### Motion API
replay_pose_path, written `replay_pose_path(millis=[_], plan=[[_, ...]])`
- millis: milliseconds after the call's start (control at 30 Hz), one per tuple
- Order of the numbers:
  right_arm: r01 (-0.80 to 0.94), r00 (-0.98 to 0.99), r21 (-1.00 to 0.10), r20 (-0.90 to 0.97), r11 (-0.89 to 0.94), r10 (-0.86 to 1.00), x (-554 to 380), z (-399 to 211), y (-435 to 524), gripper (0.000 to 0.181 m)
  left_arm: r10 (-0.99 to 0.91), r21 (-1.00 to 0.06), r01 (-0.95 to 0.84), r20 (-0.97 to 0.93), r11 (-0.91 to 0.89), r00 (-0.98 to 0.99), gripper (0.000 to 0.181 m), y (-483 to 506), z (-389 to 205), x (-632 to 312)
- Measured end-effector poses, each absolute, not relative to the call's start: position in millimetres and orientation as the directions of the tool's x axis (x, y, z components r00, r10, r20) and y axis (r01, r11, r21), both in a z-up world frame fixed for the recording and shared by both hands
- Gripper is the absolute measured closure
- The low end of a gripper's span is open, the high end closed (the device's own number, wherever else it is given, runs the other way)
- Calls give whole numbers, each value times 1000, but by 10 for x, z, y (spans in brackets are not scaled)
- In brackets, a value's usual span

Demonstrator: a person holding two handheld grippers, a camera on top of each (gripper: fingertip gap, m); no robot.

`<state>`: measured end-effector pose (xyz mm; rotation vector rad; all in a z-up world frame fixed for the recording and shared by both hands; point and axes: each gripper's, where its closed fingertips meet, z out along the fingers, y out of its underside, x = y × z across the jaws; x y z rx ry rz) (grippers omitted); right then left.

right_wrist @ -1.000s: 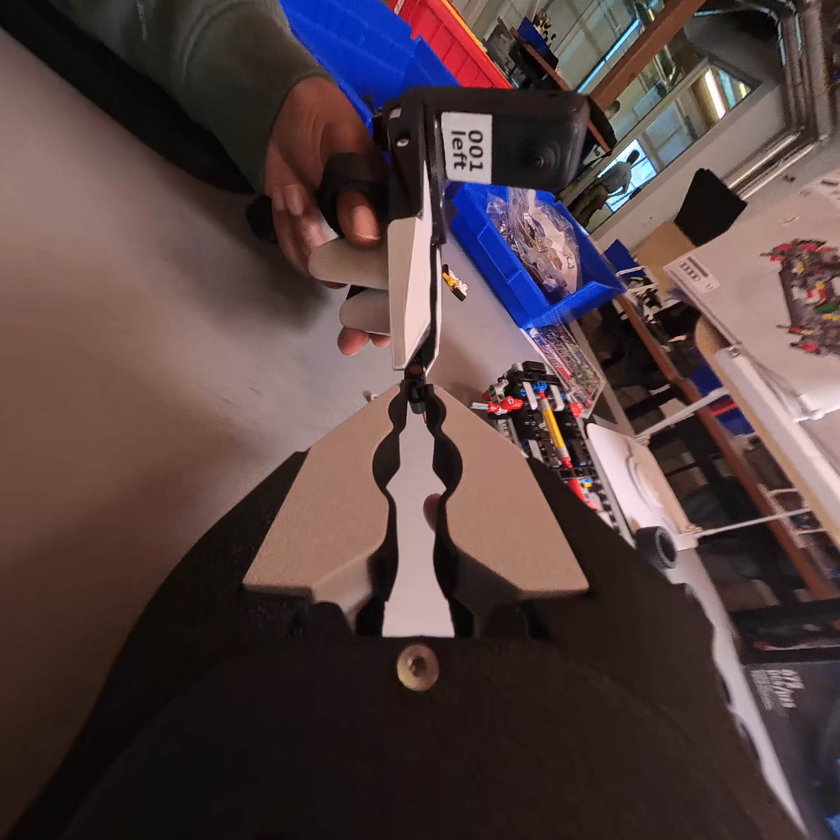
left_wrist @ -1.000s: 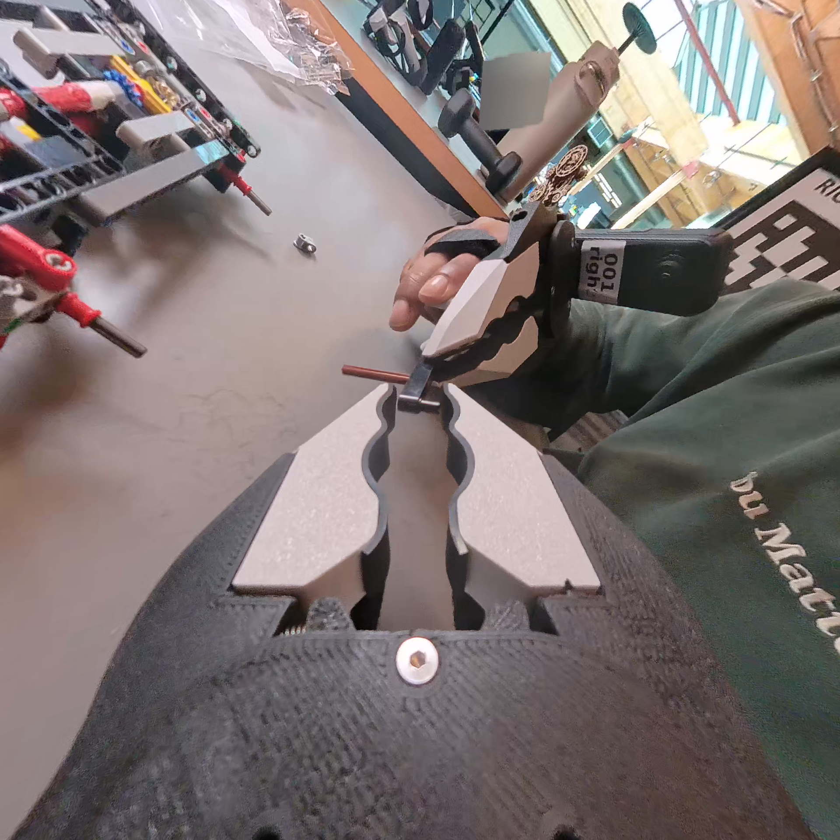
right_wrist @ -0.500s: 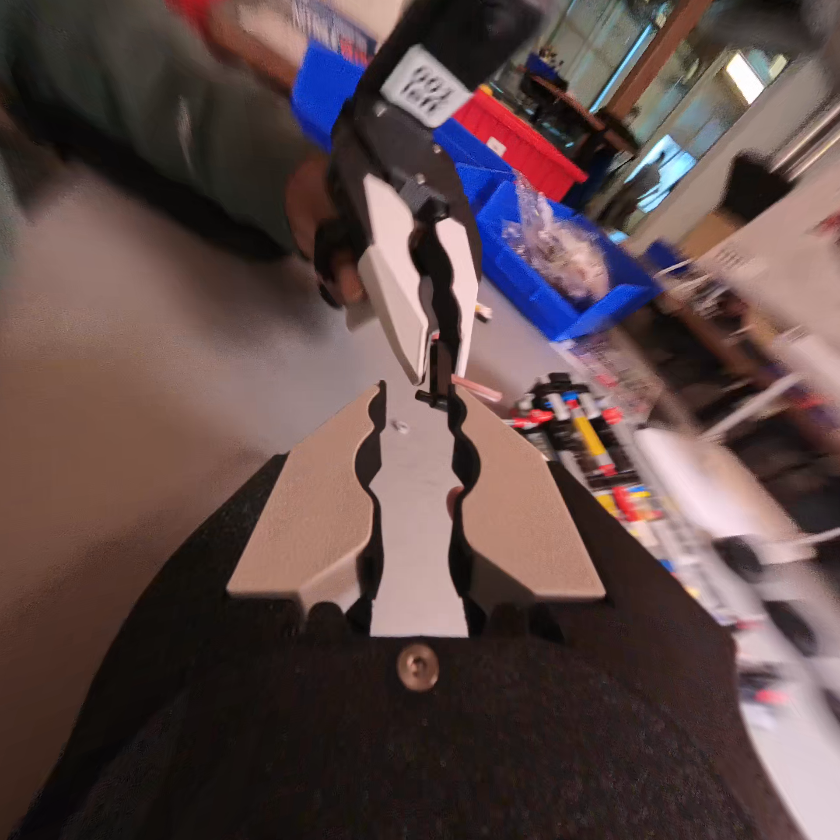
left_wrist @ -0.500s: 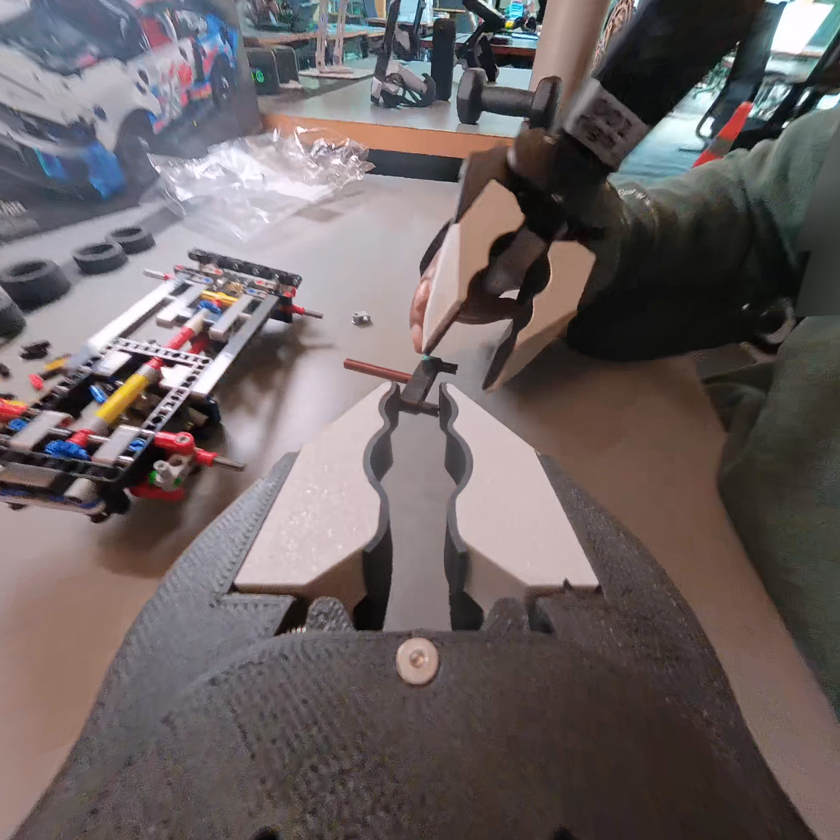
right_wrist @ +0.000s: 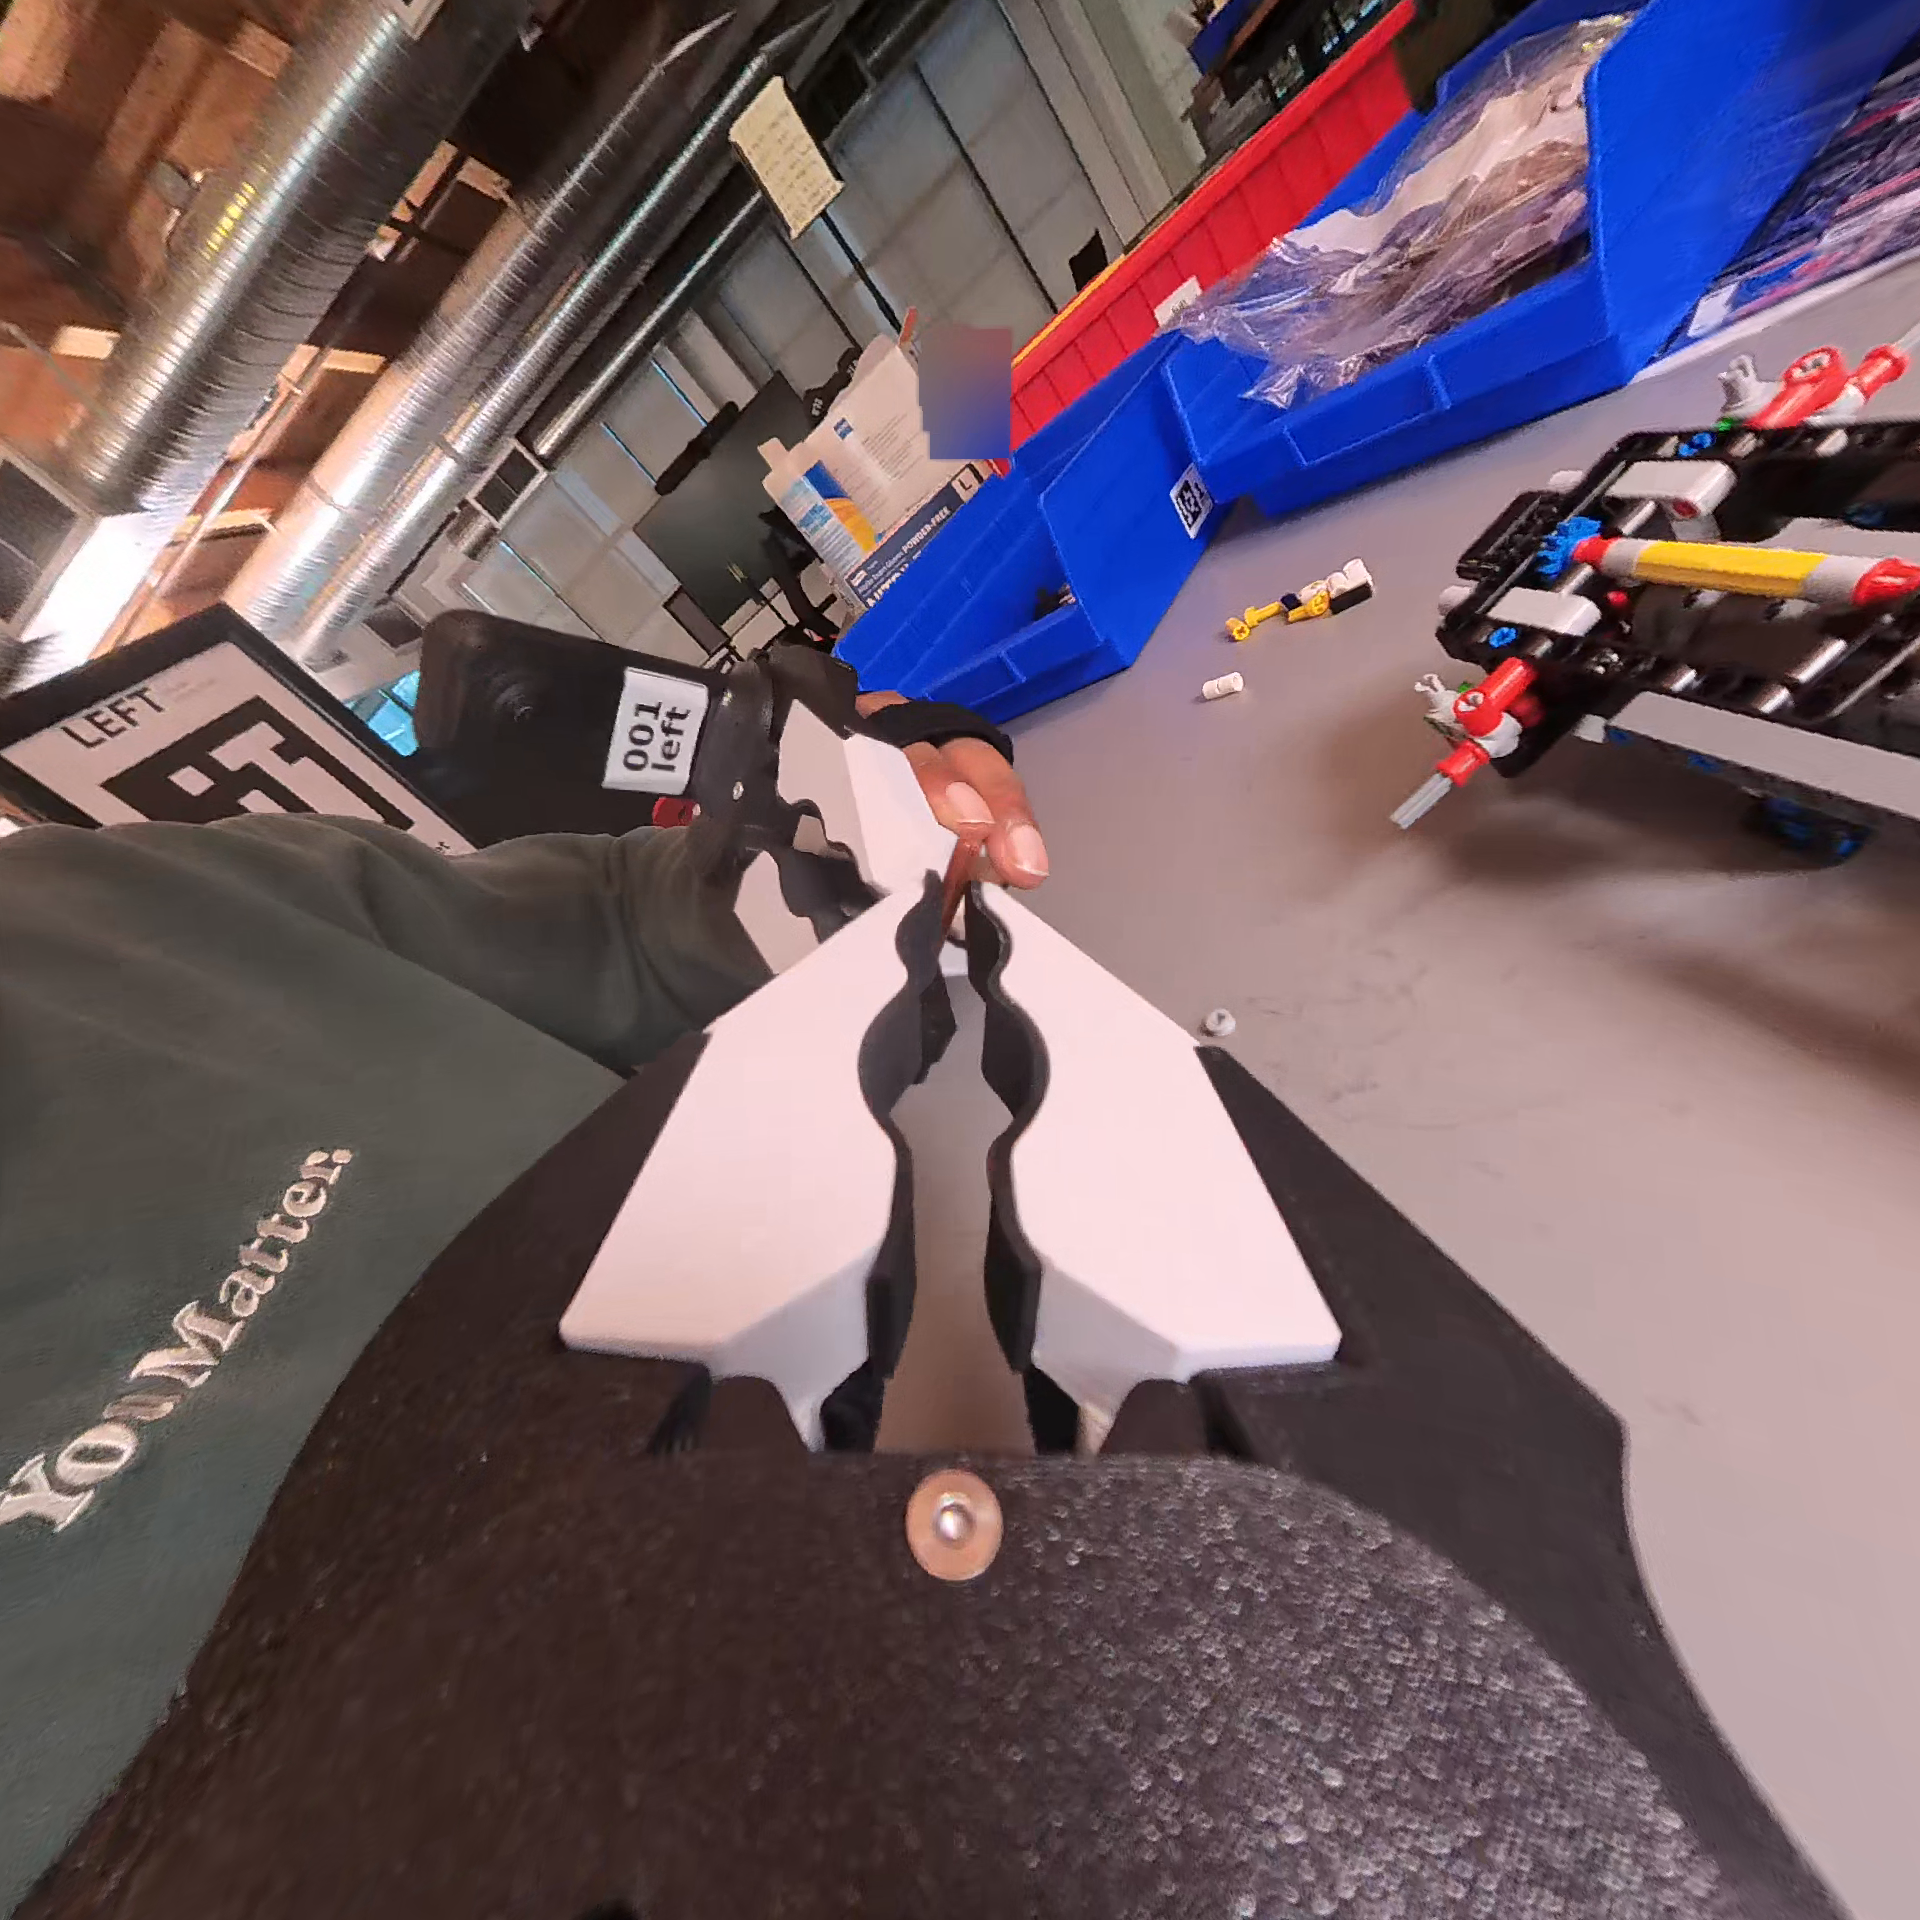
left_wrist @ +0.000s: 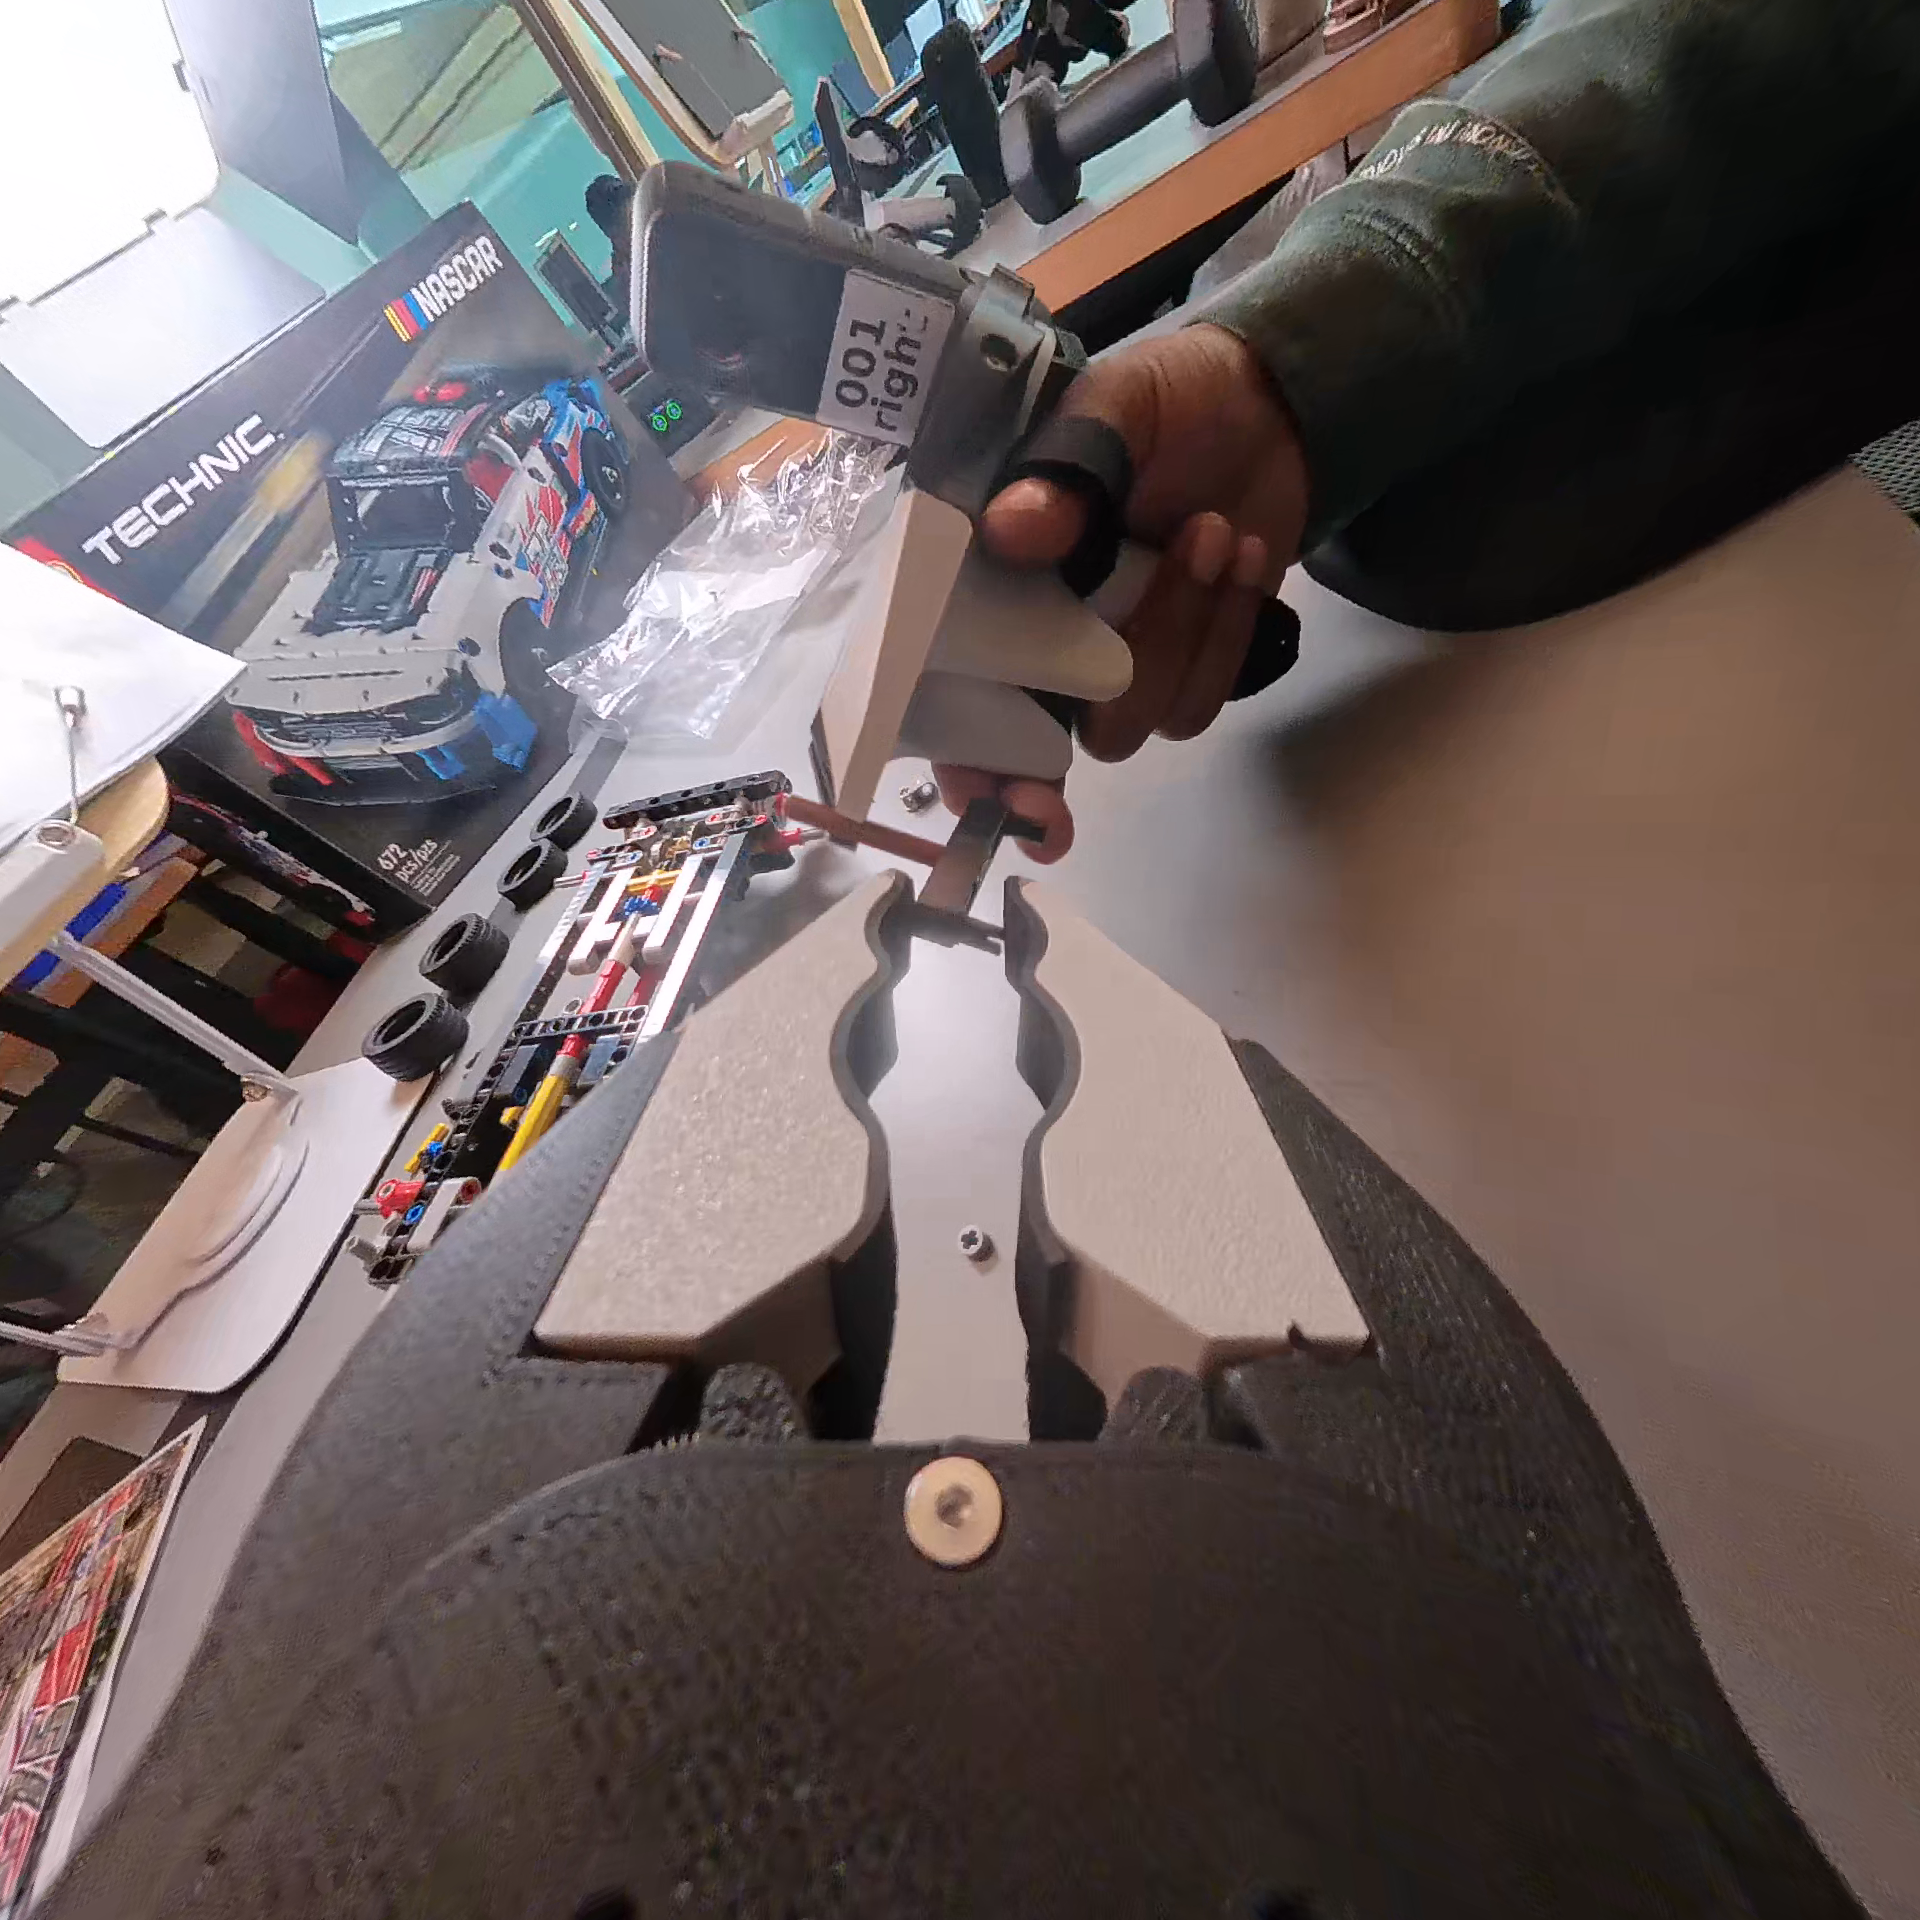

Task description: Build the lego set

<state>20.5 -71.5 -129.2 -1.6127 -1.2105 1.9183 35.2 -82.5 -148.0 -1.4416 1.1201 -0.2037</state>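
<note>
My left gripper (left_wrist: 951,914) is shut on a small black connector (left_wrist: 966,862) with a brown axle (left_wrist: 868,828) through it, held just above the grey table (left_wrist: 1455,935). My right gripper (right_wrist: 951,904) is shut on the brown axle (right_wrist: 958,883), and in the left wrist view it (left_wrist: 868,800) comes down onto the axle from above. One of the left gripper's white fingers (right_wrist: 868,800) shows behind my right fingertips. The half-built Lego chassis (left_wrist: 623,935) lies to the left on the table and shows at the far right in the right wrist view (right_wrist: 1714,623).
The Lego set box (left_wrist: 395,540), a clear plastic bag (left_wrist: 717,603) and several loose black tyres (left_wrist: 457,951) lie past the chassis. Blue bins (right_wrist: 1351,416) stand along the table's far side, with small loose pieces (right_wrist: 1299,603) in front. A small grey piece (right_wrist: 1218,1021) lies near my right fingers.
Both grippers have swung round while staying together. The right gripper, open beside the black connector half a second ago, is now shut on the brown axle. The left gripper still holds the connector.
</note>
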Motion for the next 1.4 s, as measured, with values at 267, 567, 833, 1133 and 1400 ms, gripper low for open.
replay_pose_path(millis=[267, 567, 833, 1133, 1400], plan=[[136, -292, -968, -245, -213, 925, 228, -1259, -792, 181, -824, -948, -318, -197, 21, 532, 165, -855, -1528, 359], [131, -311, -988, -118, -80, 943, 213, -1332, -904, 181, -863, -982, -135, 49, -134, 504, 168, -886, -1441, 374], [126, -296, -992, -33, 5, 955, 211, -1354, -922, 181, -855, -972, -184, 27, -143, 518, 180, -864, -1503, 382], [148, -326, -989, -26, 24, 945, 225, -1386, -990, 181, -873, -961, -244, -9, -126, 487, 180, -917, -1563, 423], [115, -316, -992, 10, 49, 949, 223, -1338, -970, 181, -871, -969, -189, 47, -158, 489, 179, -912, -1532, 412]])
